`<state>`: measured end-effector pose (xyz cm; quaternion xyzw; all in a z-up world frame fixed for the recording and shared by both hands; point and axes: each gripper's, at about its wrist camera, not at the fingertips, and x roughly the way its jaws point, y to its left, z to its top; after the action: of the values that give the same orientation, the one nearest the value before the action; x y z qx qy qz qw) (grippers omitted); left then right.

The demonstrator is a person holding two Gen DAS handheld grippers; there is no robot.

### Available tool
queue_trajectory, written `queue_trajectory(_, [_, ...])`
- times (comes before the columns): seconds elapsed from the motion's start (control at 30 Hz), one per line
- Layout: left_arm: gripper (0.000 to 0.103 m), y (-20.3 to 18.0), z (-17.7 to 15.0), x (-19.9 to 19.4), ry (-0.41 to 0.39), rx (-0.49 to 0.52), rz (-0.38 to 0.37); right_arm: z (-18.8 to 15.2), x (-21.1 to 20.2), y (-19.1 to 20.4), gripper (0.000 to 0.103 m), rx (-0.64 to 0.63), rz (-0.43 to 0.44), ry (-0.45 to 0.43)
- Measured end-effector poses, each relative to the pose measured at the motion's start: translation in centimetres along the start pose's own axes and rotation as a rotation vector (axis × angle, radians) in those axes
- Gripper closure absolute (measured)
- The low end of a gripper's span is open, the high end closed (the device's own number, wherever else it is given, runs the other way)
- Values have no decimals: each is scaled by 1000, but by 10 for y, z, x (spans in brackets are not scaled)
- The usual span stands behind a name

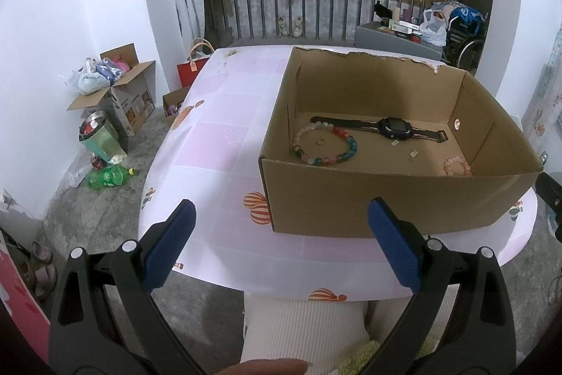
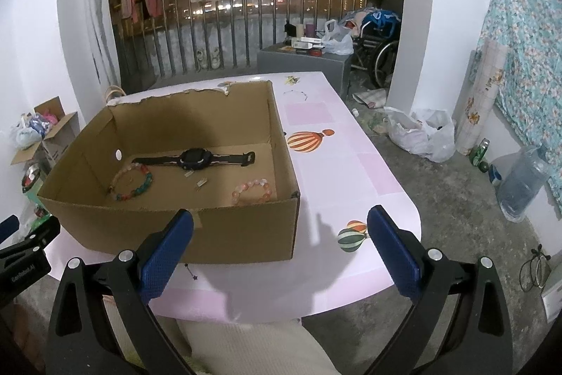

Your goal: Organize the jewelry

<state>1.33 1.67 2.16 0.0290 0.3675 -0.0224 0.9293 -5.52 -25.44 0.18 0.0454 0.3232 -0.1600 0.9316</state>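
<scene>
Both grippers hover over the near edge of the table (image 1: pixel 224 115), fingers spread wide and holding nothing: the left gripper (image 1: pixel 281 245) and the right gripper (image 2: pixel 281 252). The box (image 1: pixel 386 199) sits on the table ahead. Inside it lie a watch (image 1: pixel 395 128), a multicolored bracelet (image 1: pixel 325 143) encircling a small ring (image 1: pixel 320 141), and a pink bracelet (image 2: pixel 252 191) near the front wall.

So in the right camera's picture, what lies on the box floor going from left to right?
Multicoloured bracelet → watch face → small clasp → pink bracelet. All lie inside the box.
</scene>
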Motion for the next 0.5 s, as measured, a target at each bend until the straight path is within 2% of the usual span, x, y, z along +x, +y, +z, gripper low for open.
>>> queue_trajectory(0.5, [8, -3, -4, 1, 11, 7, -5, -6, 6, 4, 6, -1, 6, 12])
